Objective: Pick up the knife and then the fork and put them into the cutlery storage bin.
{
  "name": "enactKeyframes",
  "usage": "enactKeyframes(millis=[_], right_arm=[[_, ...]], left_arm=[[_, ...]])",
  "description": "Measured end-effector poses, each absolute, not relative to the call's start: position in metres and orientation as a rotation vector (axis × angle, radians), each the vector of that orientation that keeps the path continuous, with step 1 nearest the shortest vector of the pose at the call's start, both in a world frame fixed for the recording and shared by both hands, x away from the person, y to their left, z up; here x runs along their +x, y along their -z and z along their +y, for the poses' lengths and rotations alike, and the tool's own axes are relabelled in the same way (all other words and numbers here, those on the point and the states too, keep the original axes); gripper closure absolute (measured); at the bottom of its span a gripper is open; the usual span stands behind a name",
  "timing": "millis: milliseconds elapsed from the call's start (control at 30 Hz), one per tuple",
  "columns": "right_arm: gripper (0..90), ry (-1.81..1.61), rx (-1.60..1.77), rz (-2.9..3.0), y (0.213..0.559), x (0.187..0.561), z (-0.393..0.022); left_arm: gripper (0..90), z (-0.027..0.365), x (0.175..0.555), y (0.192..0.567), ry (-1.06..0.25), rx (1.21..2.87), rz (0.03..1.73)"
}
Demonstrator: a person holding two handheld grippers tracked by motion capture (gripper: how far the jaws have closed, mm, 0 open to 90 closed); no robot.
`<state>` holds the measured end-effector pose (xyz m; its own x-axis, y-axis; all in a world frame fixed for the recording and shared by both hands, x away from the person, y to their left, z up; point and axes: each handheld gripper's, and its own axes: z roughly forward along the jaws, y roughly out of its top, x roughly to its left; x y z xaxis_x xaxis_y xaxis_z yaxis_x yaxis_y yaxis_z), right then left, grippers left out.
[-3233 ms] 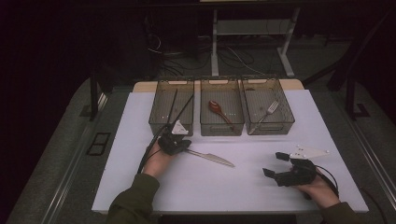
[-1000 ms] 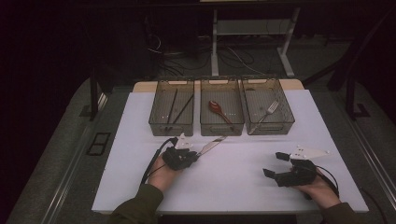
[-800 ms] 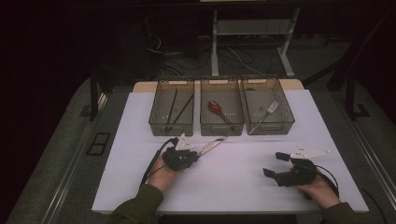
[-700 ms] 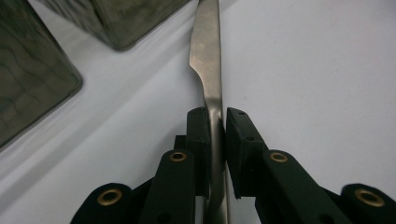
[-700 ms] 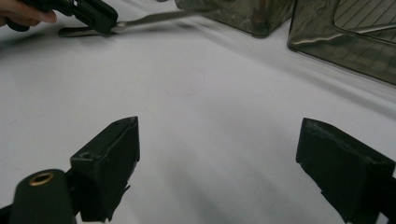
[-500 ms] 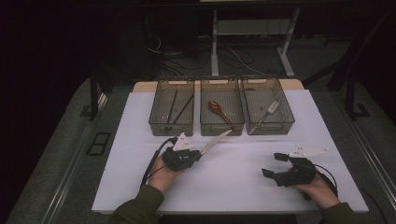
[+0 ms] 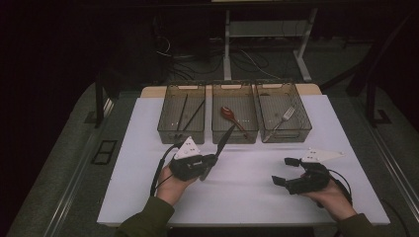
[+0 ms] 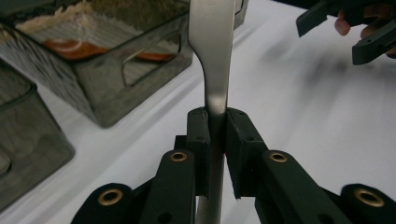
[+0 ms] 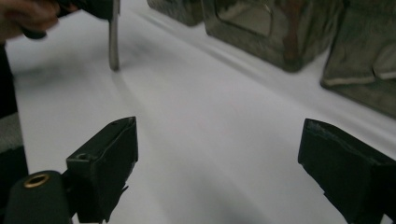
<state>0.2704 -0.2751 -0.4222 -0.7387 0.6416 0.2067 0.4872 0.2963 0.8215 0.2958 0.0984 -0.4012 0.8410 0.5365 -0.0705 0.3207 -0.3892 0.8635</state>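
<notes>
The left gripper (image 8: 215,135) has its jaws nearly closed, the two pads clamped on the narrow neck of a metal knife (image 8: 212,51). The handle runs down between the jaws and the broad blade rises straight out beyond their tips, off the white table (image 7: 257,187), toward the middle bin (image 7: 234,133) holding a brown spoon (image 7: 230,115). The right gripper (image 9: 219,154) rests low over the table with its jaws spread wide and bare surface between them, well apart from the knife
</notes>
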Motion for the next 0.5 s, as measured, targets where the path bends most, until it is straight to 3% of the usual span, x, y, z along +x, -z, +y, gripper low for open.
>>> enactKeyframes(millis=[133, 500], right_arm=[[14.7, -1.504, 1.029, 2.370, 0.405, 0.278, -0.259], [44.2, -1.692, 1.009, 2.338, 0.377, 0.303, -0.216]], left_arm=[[79.4, 0.088, 0.293, 0.399, -0.273, 1.998, 0.623], [79.4, 0.053, 0.293, 0.398, -0.287, 1.965, 0.640]])
